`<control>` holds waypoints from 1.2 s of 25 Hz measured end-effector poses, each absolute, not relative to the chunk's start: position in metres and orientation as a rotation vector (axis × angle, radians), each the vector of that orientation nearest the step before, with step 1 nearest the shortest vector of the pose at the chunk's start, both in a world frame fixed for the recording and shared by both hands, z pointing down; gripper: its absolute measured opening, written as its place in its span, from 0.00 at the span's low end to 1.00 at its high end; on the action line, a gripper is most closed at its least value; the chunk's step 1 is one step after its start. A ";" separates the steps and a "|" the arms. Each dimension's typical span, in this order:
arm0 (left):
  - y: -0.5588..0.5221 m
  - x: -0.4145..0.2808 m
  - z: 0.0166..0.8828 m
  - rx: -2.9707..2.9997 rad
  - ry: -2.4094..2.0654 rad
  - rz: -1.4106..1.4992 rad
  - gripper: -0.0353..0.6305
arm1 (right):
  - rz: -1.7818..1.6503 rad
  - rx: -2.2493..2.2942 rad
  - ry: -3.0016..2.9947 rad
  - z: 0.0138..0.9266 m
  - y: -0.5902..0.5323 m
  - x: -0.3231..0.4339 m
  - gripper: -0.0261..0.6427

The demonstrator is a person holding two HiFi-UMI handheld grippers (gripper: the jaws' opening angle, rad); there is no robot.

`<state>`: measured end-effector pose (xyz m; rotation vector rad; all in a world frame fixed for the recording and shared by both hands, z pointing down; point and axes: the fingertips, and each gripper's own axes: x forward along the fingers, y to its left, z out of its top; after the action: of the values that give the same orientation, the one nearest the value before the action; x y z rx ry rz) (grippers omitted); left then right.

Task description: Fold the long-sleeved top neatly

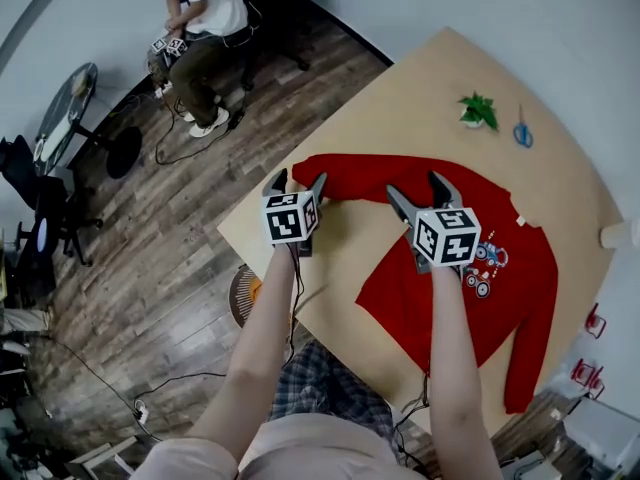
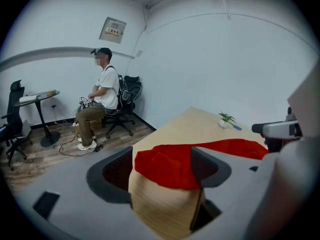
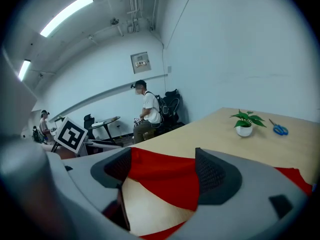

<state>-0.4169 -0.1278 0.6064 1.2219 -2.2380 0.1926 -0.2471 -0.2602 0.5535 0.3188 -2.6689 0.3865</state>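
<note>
A red long-sleeved top (image 1: 500, 298) lies spread on the light wooden table (image 1: 420, 78), with a small print (image 1: 487, 263) on its chest. One sleeve (image 1: 350, 176) reaches left toward the table's corner; the other hangs toward the near right edge. My left gripper (image 1: 295, 181) hovers open over that sleeve's cuff end. In the left gripper view the red cuff (image 2: 165, 166) shows just beyond the open left gripper (image 2: 162, 171). My right gripper (image 1: 417, 188) stands open above the sleeve near the shoulder, with red cloth (image 3: 165, 176) seen past the wide right gripper (image 3: 162, 169).
A small potted plant (image 1: 478, 111) and blue scissors (image 1: 523, 133) sit at the table's far side. A white cup (image 1: 620, 234) stands at the right edge. A person (image 1: 200, 28) sits on a chair across the wooden floor, with cables nearby.
</note>
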 end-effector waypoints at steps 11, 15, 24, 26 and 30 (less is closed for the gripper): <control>-0.128 -0.429 0.655 1.064 -2.117 0.237 0.52 | 0.378 0.276 -2.615 0.576 -0.255 -0.257 0.59; -0.130 -0.425 0.658 1.077 -2.096 0.267 0.43 | 0.392 0.263 -2.592 0.585 -0.249 -0.262 0.59; -0.136 -0.418 0.650 1.150 -2.106 0.288 0.14 | 0.392 0.244 -2.576 0.591 -0.239 -0.268 0.58; -0.137 -0.417 0.644 1.171 -2.114 0.269 0.13 | 0.392 0.255 -2.574 0.591 -0.241 -0.265 0.58; -0.142 -0.416 0.618 1.221 -2.160 0.233 0.12 | 0.395 0.297 -2.575 0.587 -0.249 -0.256 0.57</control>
<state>-0.4159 -0.1423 0.6180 1.2206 -2.1600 0.2328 -0.2555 -0.2494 0.5872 0.2968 -2.5748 0.3953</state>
